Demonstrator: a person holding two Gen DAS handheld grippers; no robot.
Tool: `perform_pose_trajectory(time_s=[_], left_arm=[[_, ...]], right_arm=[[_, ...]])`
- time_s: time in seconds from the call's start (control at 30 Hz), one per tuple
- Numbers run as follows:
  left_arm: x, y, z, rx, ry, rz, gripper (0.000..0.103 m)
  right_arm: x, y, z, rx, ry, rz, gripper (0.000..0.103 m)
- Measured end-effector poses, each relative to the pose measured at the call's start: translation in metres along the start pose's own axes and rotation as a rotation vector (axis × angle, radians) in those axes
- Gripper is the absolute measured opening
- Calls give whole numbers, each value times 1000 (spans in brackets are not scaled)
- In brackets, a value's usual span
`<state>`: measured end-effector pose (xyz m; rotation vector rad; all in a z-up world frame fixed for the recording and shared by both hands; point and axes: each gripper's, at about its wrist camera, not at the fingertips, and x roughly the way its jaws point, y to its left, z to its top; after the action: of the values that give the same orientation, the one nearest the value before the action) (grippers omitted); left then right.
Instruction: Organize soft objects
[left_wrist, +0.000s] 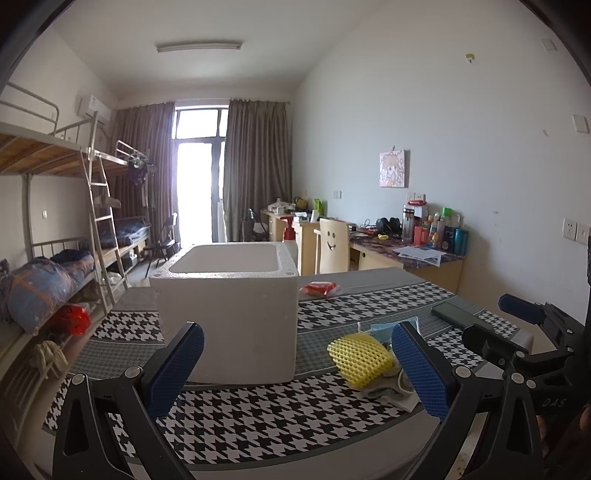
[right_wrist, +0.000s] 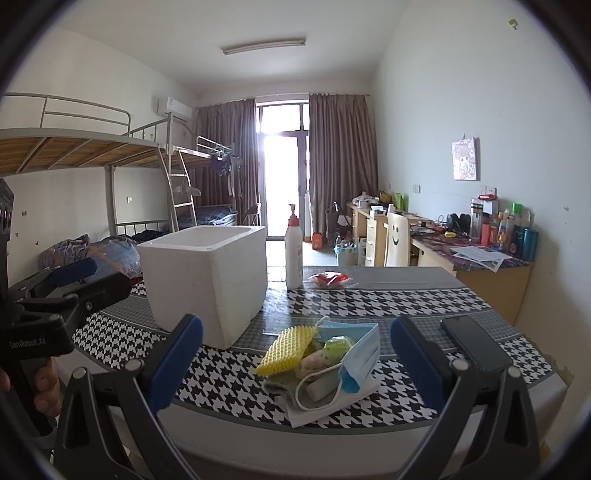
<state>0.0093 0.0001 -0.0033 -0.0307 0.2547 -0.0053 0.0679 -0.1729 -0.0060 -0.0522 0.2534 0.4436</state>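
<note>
A pile of soft things lies on the houndstooth table: a yellow foam net, a blue face mask, small green and pink packets, and a grey cloth underneath. My right gripper hovers open just in front of the pile, holding nothing. A white foam box, open on top, stands left of the pile. My left gripper is open and empty before the box, with the yellow net near its right finger. Each gripper shows in the other's view: right gripper, left gripper.
A dark phone lies right of the pile. Behind the box stand a white pump bottle and a red packet. Bunk beds line the left wall; cluttered desks and a chair line the right.
</note>
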Motion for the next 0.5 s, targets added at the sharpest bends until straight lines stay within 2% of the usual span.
perform_pose_trajectory(time_s=[0.5], left_arm=[[2, -4, 3, 2, 1, 1, 102]], right_arm=[[3, -4, 1, 10, -2, 5, 102]])
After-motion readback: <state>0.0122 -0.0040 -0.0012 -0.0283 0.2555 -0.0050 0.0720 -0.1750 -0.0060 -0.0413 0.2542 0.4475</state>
